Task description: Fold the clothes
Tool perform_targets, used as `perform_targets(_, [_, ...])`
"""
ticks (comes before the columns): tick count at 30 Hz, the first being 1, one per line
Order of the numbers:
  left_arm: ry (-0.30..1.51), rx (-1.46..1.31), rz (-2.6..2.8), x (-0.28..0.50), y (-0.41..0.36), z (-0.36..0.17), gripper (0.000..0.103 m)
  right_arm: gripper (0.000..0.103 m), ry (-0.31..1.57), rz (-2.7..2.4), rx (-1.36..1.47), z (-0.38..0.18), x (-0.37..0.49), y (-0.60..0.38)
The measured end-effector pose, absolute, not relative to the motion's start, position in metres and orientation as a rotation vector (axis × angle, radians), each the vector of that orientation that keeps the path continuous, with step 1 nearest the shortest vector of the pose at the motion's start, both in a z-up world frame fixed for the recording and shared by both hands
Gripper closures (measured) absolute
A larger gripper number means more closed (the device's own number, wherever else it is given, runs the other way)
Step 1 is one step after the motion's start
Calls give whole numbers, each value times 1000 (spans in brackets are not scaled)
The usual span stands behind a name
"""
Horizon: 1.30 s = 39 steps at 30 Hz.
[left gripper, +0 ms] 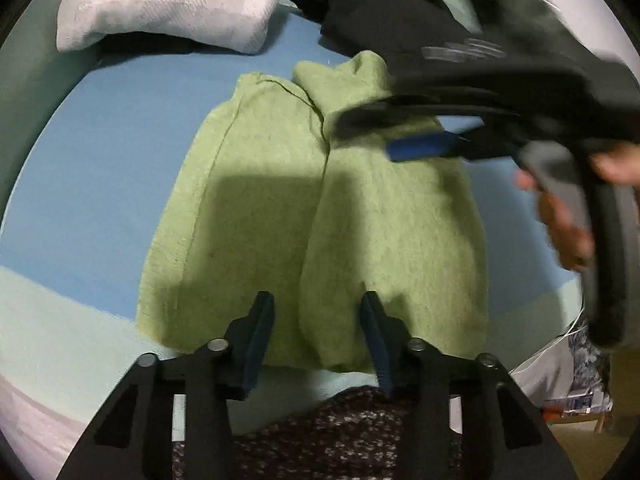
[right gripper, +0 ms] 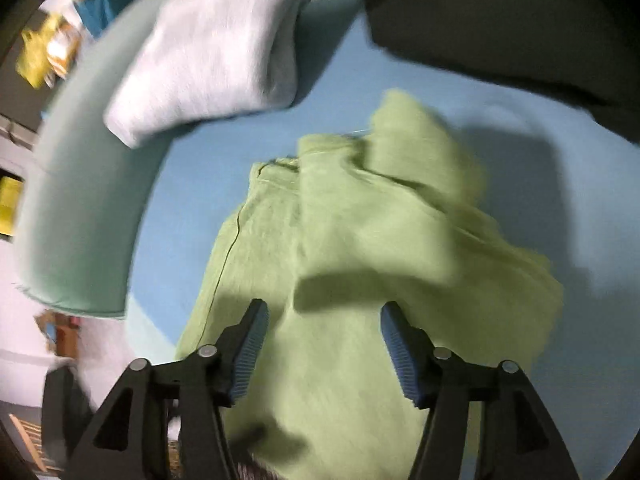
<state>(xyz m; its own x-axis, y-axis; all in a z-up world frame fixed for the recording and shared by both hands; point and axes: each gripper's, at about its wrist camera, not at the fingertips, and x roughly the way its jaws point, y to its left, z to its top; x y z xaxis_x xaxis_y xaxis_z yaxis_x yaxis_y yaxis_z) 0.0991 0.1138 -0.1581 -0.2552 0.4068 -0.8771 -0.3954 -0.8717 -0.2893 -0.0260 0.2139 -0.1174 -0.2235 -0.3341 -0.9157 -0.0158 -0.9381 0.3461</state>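
Both tongs stand apart and empty — left tongs [left gripper: 316,312] partly open above the near hem of the green garment [left gripper: 312,216], right tongs [right gripper: 324,320] wider above its middle. The garment lies on the blue bed sheet [left gripper: 120,160], below the white folded cloth [left gripper: 172,4]. Pinch the hem corners evenly — then fold away.

green garment [left gripper: 312,208]: 1, partly folded | white folded cloth [left gripper: 172,4]: 1 | black garment [left gripper: 380,20]: 1 | dark speckled cloth [left gripper: 328,432]: 1 | tools: 2, left tool [left gripper: 316,340] and right tool [right gripper: 324,344] | blue sheet [left gripper: 120,140]: 1
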Motion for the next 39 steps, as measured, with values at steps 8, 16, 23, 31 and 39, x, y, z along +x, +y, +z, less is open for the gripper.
perform_targets(8, [-343, -1462, 2050, 75, 96, -153, 94, 91, -421, -2461, 1651, -94, -5, 218])
perform_targets(16, [-630, -1525, 2127, 44, 49, -178, 94, 91, -359, -2401, 1566, -79, -30, 164])
perform_targets(23, [-718, -1478, 2128, 37, 48, -175, 94, 91, -390, -2351, 1608, -108, -42, 144])
perform_targets(31, [-739, -1515, 2231, 28, 60, -171, 92, 56, -539, -2297, 1558, -111, -40, 154])
perform_targets(39, [-625, -1448, 2636, 18, 40, -121, 44, 50, -803, -2304, 1396, -83, 55, 273])
